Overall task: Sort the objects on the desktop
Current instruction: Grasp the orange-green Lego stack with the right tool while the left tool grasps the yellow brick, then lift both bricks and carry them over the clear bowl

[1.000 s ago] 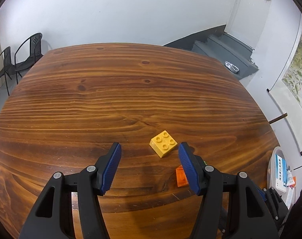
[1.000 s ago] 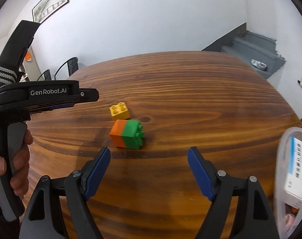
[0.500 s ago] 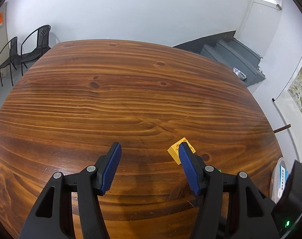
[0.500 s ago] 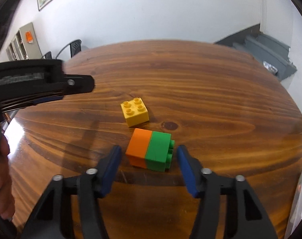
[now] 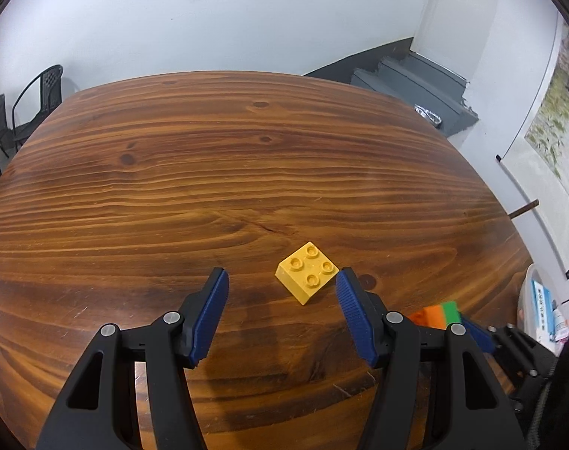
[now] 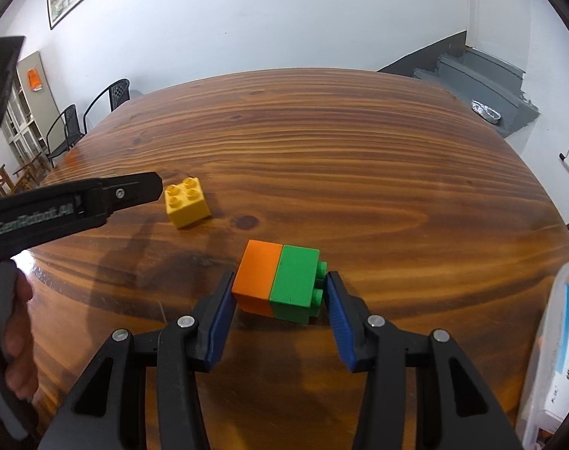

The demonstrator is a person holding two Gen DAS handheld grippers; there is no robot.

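Right wrist view shows the orange-and-green block pair [image 6: 279, 281] lying on its side on the wooden table [image 6: 359, 172], studs pointing right, directly between the blue pads of the right gripper [image 6: 279, 313]. Its long axis runs left to right, straight across the gap from pad to pad. The jaws are partly closed around it: the left pad sits at the orange end and the right pad at the green studs, but whether either pad truly touches is hard to judge, and the pair rests on the table, not lifted. A squeeze along that axis looks like the coming move, with the studs as the uneven contact face.

The yellow block [image 5: 307, 273] stands studs-up farther out and to the left, just ahead of the left gripper [image 5: 282, 313], whose jaws are wide open and hold nothing; the block sits nearer its right pad than its left. So each gripper has its own block closest.

A clear plastic container [image 6: 558, 356] with a printed box inside is cut off at the right edge; its contents are mostly unreadable. Black chairs [image 6: 86, 120] stand beyond the table.
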